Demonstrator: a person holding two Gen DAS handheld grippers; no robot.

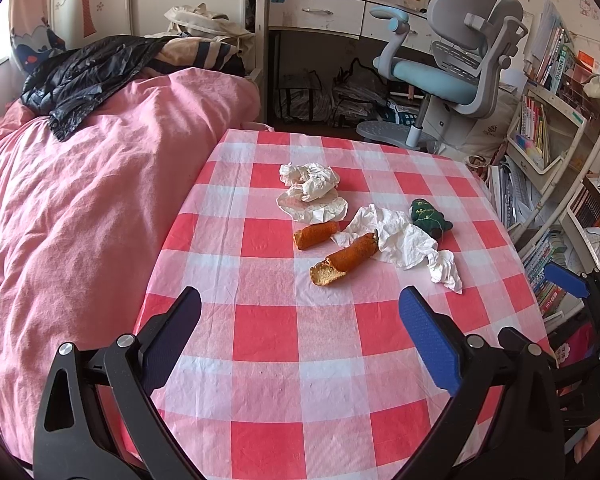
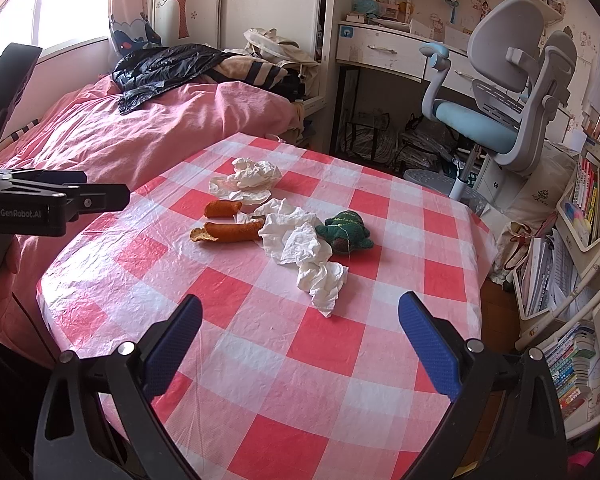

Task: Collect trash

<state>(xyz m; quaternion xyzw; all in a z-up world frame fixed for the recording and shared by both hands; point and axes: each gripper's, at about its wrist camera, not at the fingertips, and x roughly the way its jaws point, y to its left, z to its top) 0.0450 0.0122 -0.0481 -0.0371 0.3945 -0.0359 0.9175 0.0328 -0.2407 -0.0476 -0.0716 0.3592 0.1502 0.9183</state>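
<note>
Both claws, the left claw [image 1: 300,316] and right claw [image 2: 300,320], hover spread wide and empty over the near counter [image 2: 260,360], apparently lining up on the trash: crumpled tissues [image 2: 300,246] and orange peels [image 2: 234,231] mid-counter.

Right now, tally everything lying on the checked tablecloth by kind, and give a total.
Crumpled white paper: 2, one far, one near
Flattened white paper liner: 1
Orange peel pieces: 2, and
Green knitted toy: 1
Total: 6
</note>
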